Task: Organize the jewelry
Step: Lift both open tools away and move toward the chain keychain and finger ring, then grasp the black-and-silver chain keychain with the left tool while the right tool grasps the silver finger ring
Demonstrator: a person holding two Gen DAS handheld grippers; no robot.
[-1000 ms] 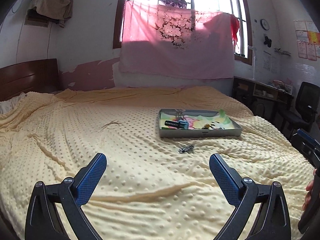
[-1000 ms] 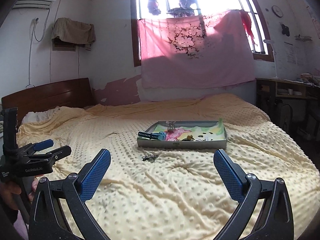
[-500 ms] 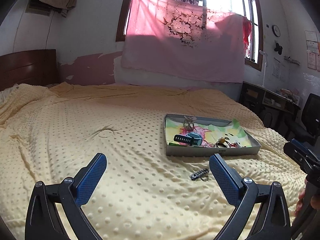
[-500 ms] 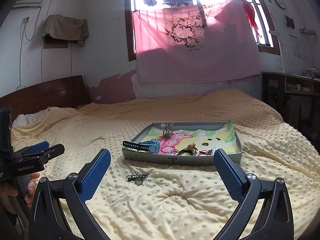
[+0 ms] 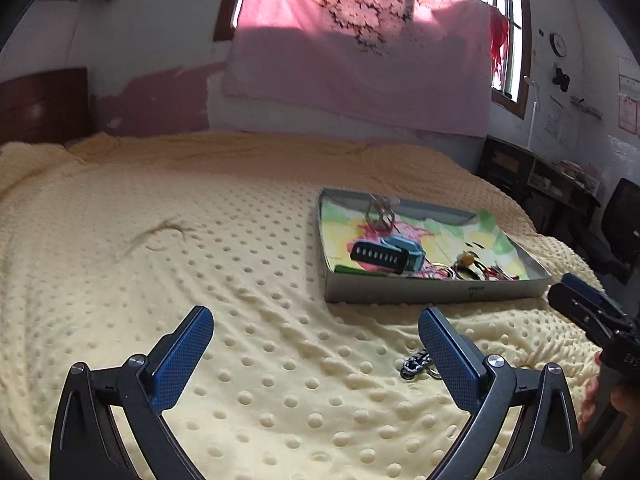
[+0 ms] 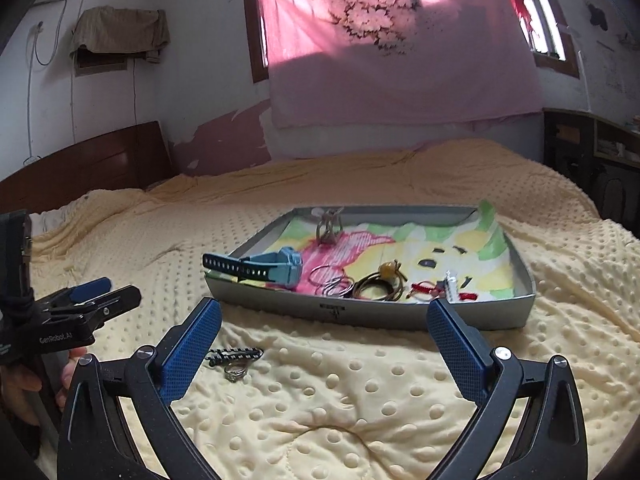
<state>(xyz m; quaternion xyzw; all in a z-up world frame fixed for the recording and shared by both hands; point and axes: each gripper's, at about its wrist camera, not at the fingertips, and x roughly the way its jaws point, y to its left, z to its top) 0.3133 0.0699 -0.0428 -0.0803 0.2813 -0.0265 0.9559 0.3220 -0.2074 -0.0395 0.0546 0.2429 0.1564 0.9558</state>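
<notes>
A grey tray with a colourful liner rests on the yellow dotted blanket; the same tray appears right of centre in the left wrist view. Inside lie a blue watch, thin bangles, a corded amber pendant and small red pieces. A dark braided keychain with a ring lies loose on the blanket in front of the tray, just inside my right gripper's left finger; in the left wrist view this keychain sits beside the right finger. My left gripper and right gripper are both open and hold nothing.
A wooden headboard is at the far left. A dark desk and an office chair stand right of the bed. A pink cloth hangs over the window. A hand holds the left gripper.
Both grippers have moved forward and lower toward the tray and the keychain, which now look much larger. Both stayed open.
</notes>
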